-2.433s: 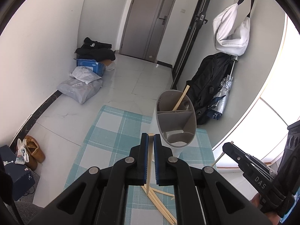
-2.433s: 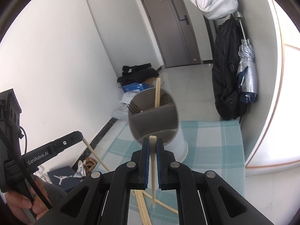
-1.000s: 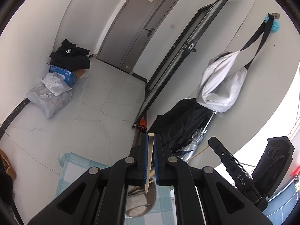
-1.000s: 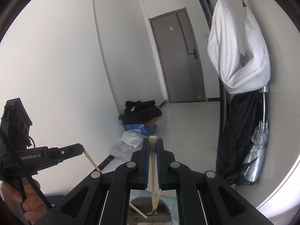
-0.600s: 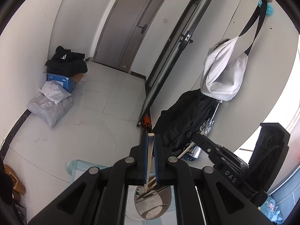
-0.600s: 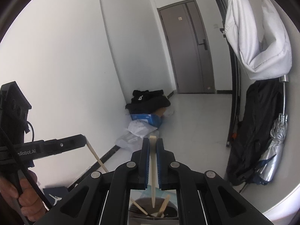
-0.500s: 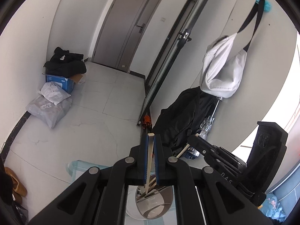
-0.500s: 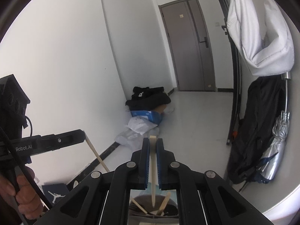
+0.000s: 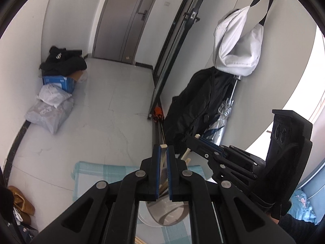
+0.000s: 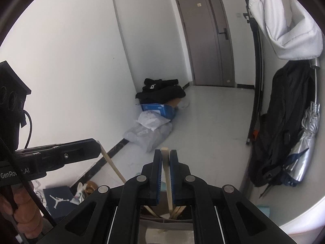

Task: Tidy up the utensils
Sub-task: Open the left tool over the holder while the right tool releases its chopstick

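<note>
Left tool (image 9: pixel 163 152) clamped on a pale wooden chopstick (image 9: pixel 163 162), square-cut at its top end, which stands between the blue pads and runs down toward the holder (image 9: pixel 162 213) below. Right tool (image 10: pixel 166 156) likewise clamped on a second chopstick (image 10: pixel 168 181), pale and slender, its lower end reaching into the holder (image 10: pixel 164 227) among other sticks (image 10: pixel 178 209) that lean there. In the left wrist view the right tool (image 9: pixel 195 140) lies just beside the left one, above the holder. The holder sits on a teal checked cloth (image 9: pixel 97 170). Most of the holder is hidden behind the tool bodies in both views; its compartments cannot be told apart, and which one each chopstick enters cannot be made out.
</note>
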